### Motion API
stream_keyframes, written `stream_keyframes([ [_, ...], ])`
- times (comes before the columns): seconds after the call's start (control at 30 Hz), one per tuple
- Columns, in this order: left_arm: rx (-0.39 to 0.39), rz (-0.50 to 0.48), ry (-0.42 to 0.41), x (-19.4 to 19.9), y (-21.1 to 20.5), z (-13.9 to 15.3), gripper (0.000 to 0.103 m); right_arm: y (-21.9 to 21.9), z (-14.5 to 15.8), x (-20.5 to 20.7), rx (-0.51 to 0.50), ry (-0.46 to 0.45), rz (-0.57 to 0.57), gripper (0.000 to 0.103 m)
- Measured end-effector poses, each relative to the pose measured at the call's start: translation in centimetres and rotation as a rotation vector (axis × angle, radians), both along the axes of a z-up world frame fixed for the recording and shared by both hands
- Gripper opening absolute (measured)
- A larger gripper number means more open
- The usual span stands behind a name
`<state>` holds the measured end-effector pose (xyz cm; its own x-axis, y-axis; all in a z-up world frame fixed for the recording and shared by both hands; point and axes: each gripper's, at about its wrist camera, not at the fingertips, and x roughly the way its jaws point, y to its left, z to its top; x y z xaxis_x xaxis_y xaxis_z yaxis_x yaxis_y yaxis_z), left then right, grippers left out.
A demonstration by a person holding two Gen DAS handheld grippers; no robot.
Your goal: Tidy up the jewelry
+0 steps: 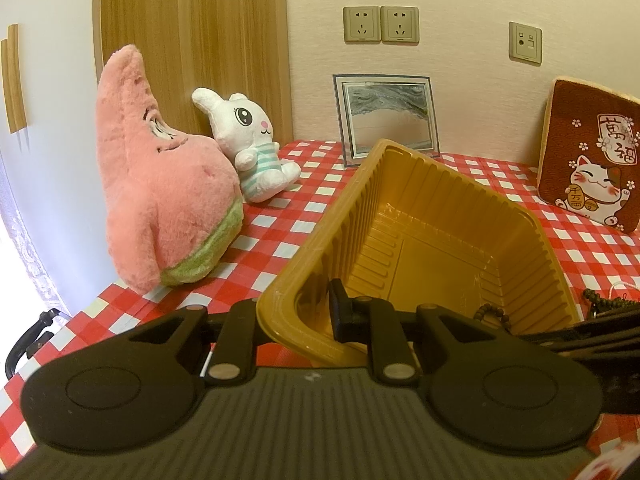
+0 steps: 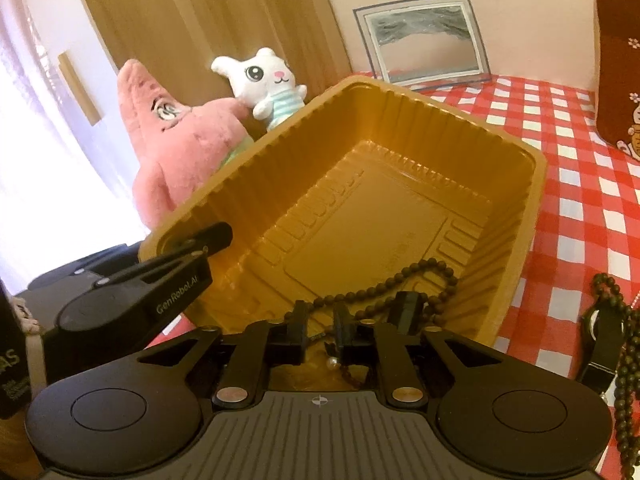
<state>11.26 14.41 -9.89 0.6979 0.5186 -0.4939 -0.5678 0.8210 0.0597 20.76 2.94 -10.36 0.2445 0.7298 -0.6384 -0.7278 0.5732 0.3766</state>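
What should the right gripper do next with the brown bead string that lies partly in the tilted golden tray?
Probably open a little more and draw back. The bead string already lies on the floor of the golden tray, with its tail and a white pearl hanging near the right gripper. The left gripper clamps the tray's near rim and holds it tilted, so the beads should stay inside.

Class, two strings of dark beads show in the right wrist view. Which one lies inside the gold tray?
The brown bead string draped over the tray's near wall lies inside. The darker bead string lies outside, on the checked cloth at right.
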Motion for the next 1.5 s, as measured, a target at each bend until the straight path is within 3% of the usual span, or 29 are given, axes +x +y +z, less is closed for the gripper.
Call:
stream_keyframes([
  [0.07, 0.001, -0.001, 0.000, 0.0, 0.0, 0.0, 0.017, -0.8, 0.6, -0.1, 0.015, -0.007, -0.019, 0.031],
  [0.17, -0.001, -0.002, 0.000, 0.0, 0.1, 0.0, 0.017, -2.6, 1.3, -0.2, 0.034, -0.008, -0.065, 0.035],
  [0.37, -0.002, -0.002, -0.001, 0.1, 0.1, -0.1, 0.017, -7.7, 1.4, -0.2, 0.014, 0.022, -0.198, 0.036],
  [0.6, 0.000, -0.005, 0.001, 0.1, 0.1, -0.2, 0.017, -13.7, 0.0, -0.4, -0.086, 0.067, -0.363, 0.036],
  [0.83, 0.002, -0.006, 0.001, 0.1, 0.1, -0.1, 0.017, -16.8, -1.3, -0.5, -0.186, 0.062, -0.445, 0.036],
  [1.5, -0.002, -0.006, 0.003, 0.0, 0.1, -0.1, 0.017, -14.4, -2.5, 2.0, -0.236, -0.052, -0.342, 0.036],
])
